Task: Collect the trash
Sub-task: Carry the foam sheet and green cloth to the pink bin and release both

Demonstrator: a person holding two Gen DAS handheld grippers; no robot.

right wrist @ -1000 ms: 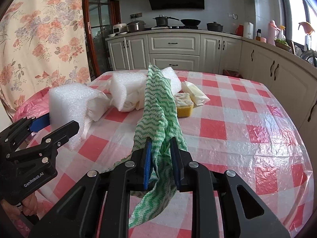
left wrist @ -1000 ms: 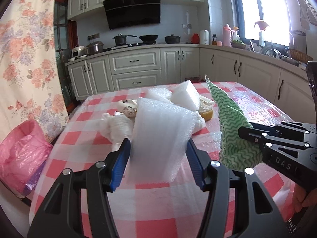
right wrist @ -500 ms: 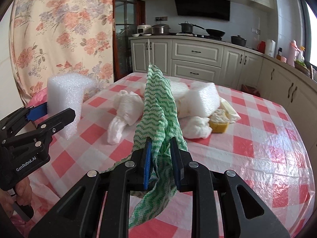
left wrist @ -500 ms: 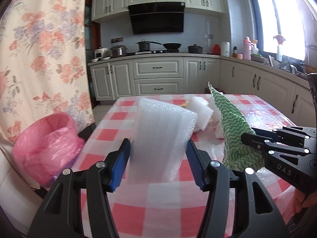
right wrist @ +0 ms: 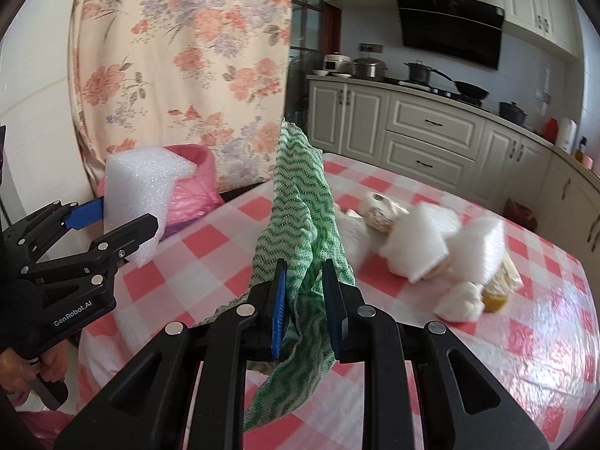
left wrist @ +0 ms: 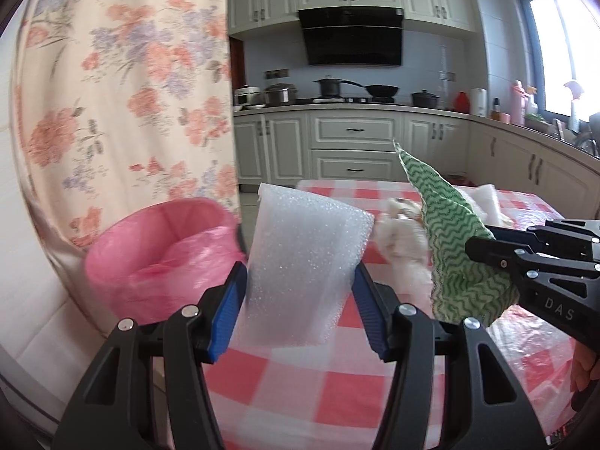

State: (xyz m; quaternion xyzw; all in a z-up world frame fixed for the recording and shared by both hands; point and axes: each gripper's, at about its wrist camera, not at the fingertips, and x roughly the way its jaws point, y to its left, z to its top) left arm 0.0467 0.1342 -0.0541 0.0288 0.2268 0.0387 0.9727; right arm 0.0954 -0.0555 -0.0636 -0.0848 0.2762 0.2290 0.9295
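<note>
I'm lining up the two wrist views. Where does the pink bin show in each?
Left wrist: pink bin, lower left, beside the held foam.
Right wrist: pink bin, left of centre, partly behind the foam.
Shared landmark: floral curtain behind it.

Bright daylight from window (left wrist: 562,48) at right, overexposed. Glare on plastic tablecloth (right wrist: 543,322). Motion blur smears trash pile (right wrist: 438,247) and curtain (left wrist: 123,86). Strong fisheye bend, dark vignette at corners. Shadows soft.
</note>
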